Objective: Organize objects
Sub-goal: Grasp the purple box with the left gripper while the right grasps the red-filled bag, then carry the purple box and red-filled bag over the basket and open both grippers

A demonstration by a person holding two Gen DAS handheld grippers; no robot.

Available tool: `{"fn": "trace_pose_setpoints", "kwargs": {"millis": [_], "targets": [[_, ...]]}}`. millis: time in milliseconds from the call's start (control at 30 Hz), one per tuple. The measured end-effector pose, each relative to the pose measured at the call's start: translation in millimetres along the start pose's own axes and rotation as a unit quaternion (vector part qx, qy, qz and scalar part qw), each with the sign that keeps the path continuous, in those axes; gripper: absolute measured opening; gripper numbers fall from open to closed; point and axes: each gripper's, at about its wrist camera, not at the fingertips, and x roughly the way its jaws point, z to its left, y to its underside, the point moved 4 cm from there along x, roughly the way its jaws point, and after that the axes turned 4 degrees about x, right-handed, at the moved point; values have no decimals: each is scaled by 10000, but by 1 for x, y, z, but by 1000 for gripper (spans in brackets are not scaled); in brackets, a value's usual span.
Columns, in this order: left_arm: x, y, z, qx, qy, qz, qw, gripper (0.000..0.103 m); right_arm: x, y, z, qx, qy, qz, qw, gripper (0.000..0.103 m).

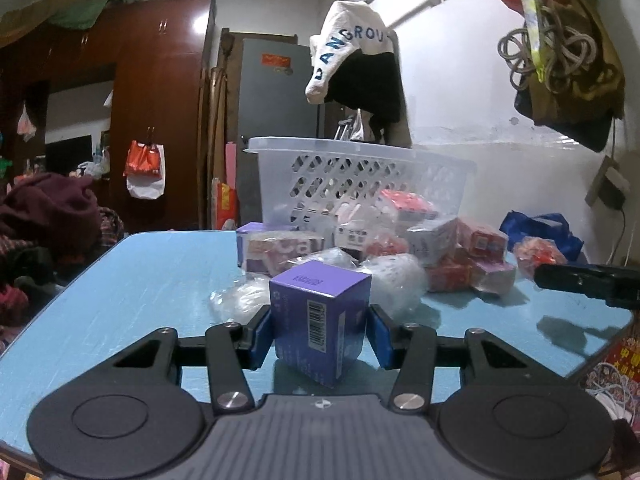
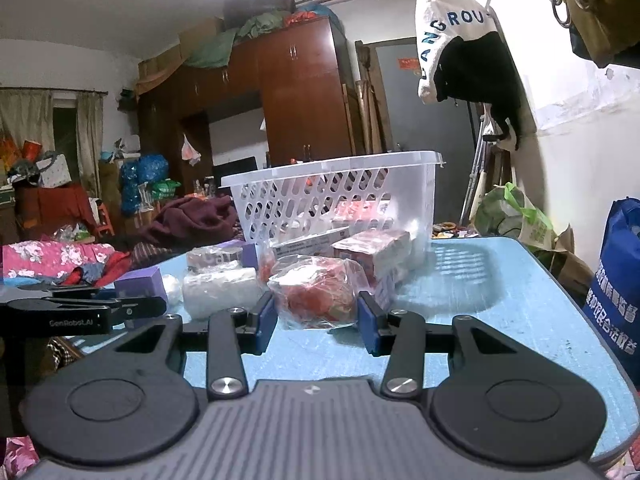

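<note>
In the left wrist view, a purple box (image 1: 320,320) with a barcode stands on the blue table (image 1: 140,292). My left gripper (image 1: 319,336) is shut on the box, blue pads touching both sides. In the right wrist view, my right gripper (image 2: 316,322) is open around a clear bag of red items (image 2: 316,292), pads just beside it. A white perforated basket (image 1: 360,176) stands at the table's far side, also in the right wrist view (image 2: 332,196), with some packages inside. A pile of boxes and bags (image 1: 400,248) lies before it.
The right gripper's side (image 1: 588,280) shows at the right of the left wrist view; the left gripper (image 2: 80,312) shows at the left of the right view. A blue bag (image 2: 616,280) stands at the table's right edge. Clothes and wardrobes fill the room behind.
</note>
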Motion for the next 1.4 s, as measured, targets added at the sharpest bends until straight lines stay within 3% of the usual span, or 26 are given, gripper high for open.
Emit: {"fn": "trace_pose_setpoints", "kwargs": {"millis": [267, 467, 767, 967, 1100, 1200, 1300, 1400], "targets": [[-13, -9, 8, -75, 81, -310, 9995, 53, 1, 1, -1, 12, -13, 1, 10000, 46], [-16, -14, 11, -236, 507, -363, 9978, 53, 1, 1, -1, 2, -46, -13, 10000, 46], [-12, -9, 3, -54, 566, -358, 9977, 53, 1, 1, 0, 6, -66, 15, 10000, 46], [-17, -18, 12, -190, 591, -486, 9969, 53, 1, -1, 0, 61, -166, 4, 9998, 46], [-7, -63, 18, -149, 753, -771, 9941, 54, 5, -28, 7, -275, -214, -187, 9992, 46], [19, -116, 22, -203, 891, -850, 9922, 54, 27, -73, 8, -461, -250, -363, 9980, 46], [63, -164, 25, -291, 766, -719, 9940, 54, 68, -125, 7, -701, -43, -432, 9966, 46], [112, -188, 27, -474, 773, -410, 9950, 55, 111, -148, 3, -880, 210, -204, 9957, 46]]}}
